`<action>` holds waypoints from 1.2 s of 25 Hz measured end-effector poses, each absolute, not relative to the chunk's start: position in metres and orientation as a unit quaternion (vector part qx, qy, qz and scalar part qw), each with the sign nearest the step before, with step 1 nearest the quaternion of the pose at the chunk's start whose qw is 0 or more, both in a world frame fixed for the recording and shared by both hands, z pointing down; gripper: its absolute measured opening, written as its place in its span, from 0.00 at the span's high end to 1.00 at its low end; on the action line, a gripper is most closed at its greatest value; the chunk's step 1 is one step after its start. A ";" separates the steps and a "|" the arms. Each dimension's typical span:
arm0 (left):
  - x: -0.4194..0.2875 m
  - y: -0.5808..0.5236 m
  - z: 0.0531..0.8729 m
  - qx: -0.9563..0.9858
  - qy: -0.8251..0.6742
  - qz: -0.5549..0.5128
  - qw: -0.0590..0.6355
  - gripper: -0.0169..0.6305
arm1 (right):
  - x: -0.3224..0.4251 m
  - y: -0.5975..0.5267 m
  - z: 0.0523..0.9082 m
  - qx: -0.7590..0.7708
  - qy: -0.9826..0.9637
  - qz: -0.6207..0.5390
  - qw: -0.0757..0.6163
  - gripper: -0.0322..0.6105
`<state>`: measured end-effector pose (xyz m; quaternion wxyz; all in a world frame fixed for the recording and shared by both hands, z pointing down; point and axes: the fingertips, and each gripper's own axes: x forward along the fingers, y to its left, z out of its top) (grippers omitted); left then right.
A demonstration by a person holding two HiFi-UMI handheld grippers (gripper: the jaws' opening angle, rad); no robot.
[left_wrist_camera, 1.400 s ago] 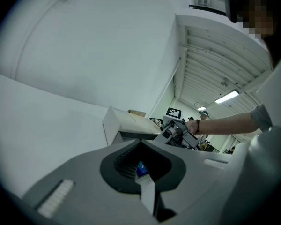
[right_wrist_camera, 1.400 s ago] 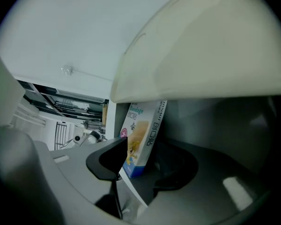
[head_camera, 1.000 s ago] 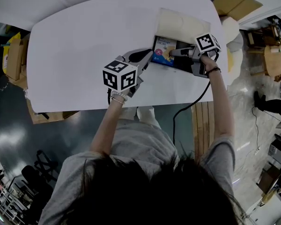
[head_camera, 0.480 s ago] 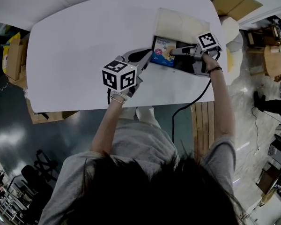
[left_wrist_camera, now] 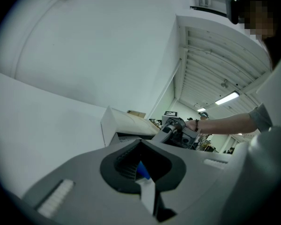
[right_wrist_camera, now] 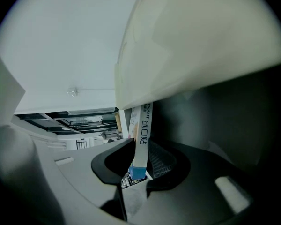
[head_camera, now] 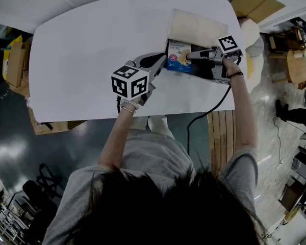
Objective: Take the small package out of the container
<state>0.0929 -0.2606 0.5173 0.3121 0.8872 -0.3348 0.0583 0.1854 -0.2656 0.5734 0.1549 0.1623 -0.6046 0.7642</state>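
Tabletop [head_camera: 81,60]: right claw [right_wrist_camera: 139,161], jaws just closing, seemingly pinches small package [right_wrist_camera: 143,130] between.

The white table [head_camera: 81,60] lies open across its left and middle, leaving wide room to come in from there. The far right corner is crowded around the container [head_camera: 200,71]. Its open lid [head_camera: 199,27] bars the far side. The left tool [head_camera: 162,61] clamps the left wall and closes off that approach. The right tool [head_camera: 189,55] reaches in from the right, and its jaws have just been closing with the small package [head_camera: 176,52] between them. A black cable [head_camera: 214,106] trails off the near right edge.
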 end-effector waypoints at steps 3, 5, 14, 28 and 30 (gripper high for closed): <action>0.092 -0.260 0.516 0.888 -0.334 0.057 0.311 0.99 | 0.185 -0.265 0.571 0.161 -0.603 0.768 0.143 0.79; 0.092 -0.259 0.516 0.888 -0.334 0.056 0.311 0.99 | 0.185 -0.264 0.569 0.162 -0.603 0.768 0.140 0.79; 0.091 -0.254 0.511 0.890 -0.331 0.051 0.309 0.99 | 0.182 -0.253 0.564 0.161 -0.608 0.765 0.142 0.79; 0.084 -0.250 0.493 0.897 -0.329 0.041 0.291 0.99 | 0.176 -0.244 0.539 0.188 -0.661 0.715 0.127 0.79; 0.083 -0.248 0.489 0.899 -0.327 0.040 0.288 0.99 | 0.175 -0.243 0.534 0.196 -0.673 0.702 0.125 0.79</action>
